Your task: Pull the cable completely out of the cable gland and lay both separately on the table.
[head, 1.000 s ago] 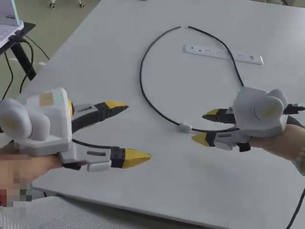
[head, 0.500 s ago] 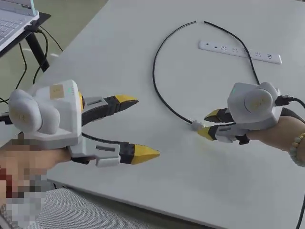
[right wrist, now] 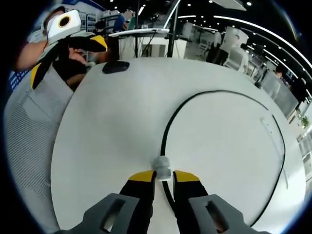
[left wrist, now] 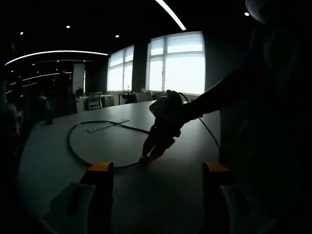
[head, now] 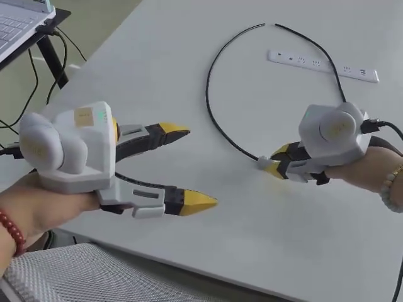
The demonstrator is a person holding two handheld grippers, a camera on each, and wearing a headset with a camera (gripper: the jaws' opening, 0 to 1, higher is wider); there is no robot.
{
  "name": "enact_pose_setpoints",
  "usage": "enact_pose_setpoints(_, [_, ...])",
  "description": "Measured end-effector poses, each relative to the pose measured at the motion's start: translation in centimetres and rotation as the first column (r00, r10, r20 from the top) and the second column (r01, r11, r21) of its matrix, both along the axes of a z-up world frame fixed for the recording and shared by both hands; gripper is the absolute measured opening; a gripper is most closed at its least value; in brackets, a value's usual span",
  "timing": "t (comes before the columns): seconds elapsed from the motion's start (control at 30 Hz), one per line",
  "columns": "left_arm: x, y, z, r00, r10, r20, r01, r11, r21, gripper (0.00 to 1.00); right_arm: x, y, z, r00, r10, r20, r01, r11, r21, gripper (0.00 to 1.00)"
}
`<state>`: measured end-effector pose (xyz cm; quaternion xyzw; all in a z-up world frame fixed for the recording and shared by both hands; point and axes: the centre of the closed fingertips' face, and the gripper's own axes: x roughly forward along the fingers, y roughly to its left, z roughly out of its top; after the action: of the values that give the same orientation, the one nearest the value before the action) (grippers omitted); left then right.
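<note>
Right gripper (head: pixel 275 162) had its jaws squeezed down to a narrow slit, with the cable (head: pixel 207 94) running lengthwise between them. Honestly couldn't tell if it was actually biting the cable or just straddling it. The cable gland (head: pixel 262 162) lay on the table (head: pixel 157 75) just past the yellow tips, on the side facing the left gripper (head: pixel 196 165).

So at the gland the cable's long axis lined up with the right jaws. One part ran back from the gland through those jaws. The other part swung away from the gland in a big arc, and both loose ends finished well beyond the gland, by the power strip (head: pixel 322 66).

The left gripper was wide open and holding nothing. It hung well apart from the gland, but its jaws pointed pretty much straight at it.

My guess: the right one was clearly nearer. The left would need to come in and take the gland, then pull along that same line.
</note>
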<state>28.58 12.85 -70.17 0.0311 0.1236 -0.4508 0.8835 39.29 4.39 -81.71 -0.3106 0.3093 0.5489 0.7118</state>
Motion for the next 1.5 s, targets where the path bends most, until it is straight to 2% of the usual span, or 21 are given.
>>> enact_pose_setpoints(0.5, [0.1,-0.4,-0.3,1.000,-0.015,-0.008,0.015,1.000,0.017,0.74,0.1,-0.3,-0.2,1.000,0.028,0.009,-0.028,1.000,-0.016,0.08])
enact_pose_setpoints(0.53, [0.0,-0.5,-0.4,1.000,-0.017,-0.010,0.017,1.000,0.018,0.74,0.2,-0.4,-0.1,0.999,0.033,0.023,-0.033,0.999,-0.022,0.08])
enact_pose_setpoints(0.73, [0.2,-0.6,-0.3,1.000,-0.023,-0.008,0.023,0.999,0.026,0.73,0.0,-0.6,0.3,0.998,0.048,0.032,-0.047,0.999,-0.026,0.08])
enact_pose_setpoints(0.9, [0.4,-1.3,0.1,0.999,-0.039,-0.003,0.039,0.999,0.034,0.73,0.1,-1.0,1.1,0.996,0.068,0.057,-0.066,0.997,-0.038,0.08])
enact_pose_setpoints(1.0, [0.6,-1.8,0.4,0.999,-0.051,0.003,0.051,0.998,0.036,0.72,0.0,-1.4,2.0,0.995,0.069,0.068,-0.066,0.997,-0.039,0.08])
enact_pose_setpoints(1.03, [0.6,-2.1,0.6,0.998,-0.058,0.006,0.057,0.998,0.035,0.72,0.0,-1.7,2.7,0.994,0.072,0.084,-0.069,0.997,-0.034,0.08])
enact_pose_setpoints(1.17, [1.1,-3.2,1.5,0.997,-0.082,0.018,0.081,0.996,0.022,0.71,-0.5,-2.7,4.9,0.993,0.064,0.098,-0.062,0.998,-0.020,0.08])
enact_pose_setpoints(1.23, [1.5,-3.5,1.8,0.996,-0.087,0.032,0.086,0.996,0.028,0.67,-0.7,-3.1,5.9,0.992,0.060,0.114,-0.059,0.998,-0.012,0.08])
enact_pose_setpoints(1.33, [1.8,-4.9,2.5,0.989,-0.138,0.053,0.136,0.990,0.027,0.62,-1.3,-3.8,7.4,0.991,0.050,0.121,-0.050,0.999,-0.001,0.08])
enact_pose_setpoints(1.37, [1.9,-5.4,2.7,0.986,-0.155,0.062,0.153,0.988,0.024,0.61,-1.8,-4.1,8.3,0.992,0.047,0.117,-0.048,0.999,0.008,0.08])
enact_pose_setpoints(1.43, [2.5,-6.1,2.6,0.984,-0.172,0.055,0.170,0.985,0.030,0.62,-2.4,-4.3,9.5,0.991,0.045,0.127,-0.048,0.999,0.022,0.08])
enact_pose_setpoints(1.5, [2.9,-6.7,2.4,0.978,-0.200,0.061,0.197,0.979,0.048,0.62,-3.0,-4.4,10.1,0.991,0.046,0.128,-0.049,0.999,0.020,0.08])
